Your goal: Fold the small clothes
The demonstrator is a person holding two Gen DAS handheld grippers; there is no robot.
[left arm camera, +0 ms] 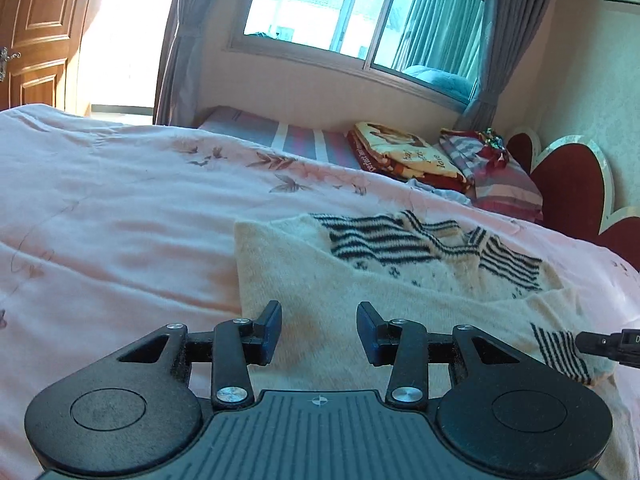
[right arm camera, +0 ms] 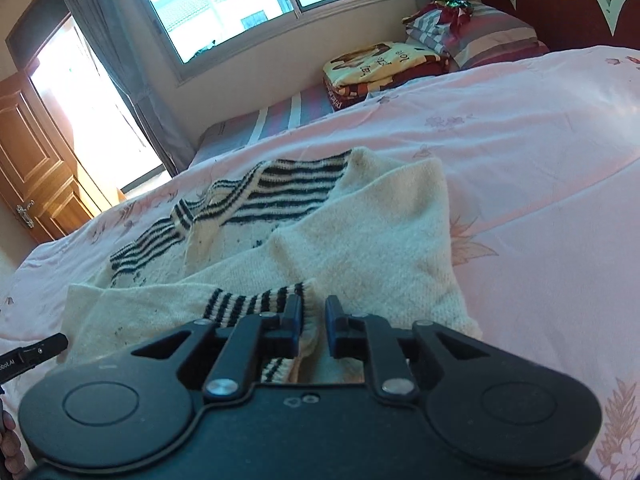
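Observation:
A small cream knitted sweater with black stripes lies partly folded on the pink bedspread. It also shows in the right wrist view. My left gripper is open and empty, just above the sweater's near cream part. My right gripper is partly open, its jaws on either side of the striped sleeve cuff, which lies folded across the sweater's body. Its fingers are not clamped on the cuff. The right gripper's tip shows at the right edge of the left wrist view.
The pink bedspread spreads wide around the sweater. Folded blankets and striped pillows lie at the far side by the red headboard. A window and a wooden door stand beyond.

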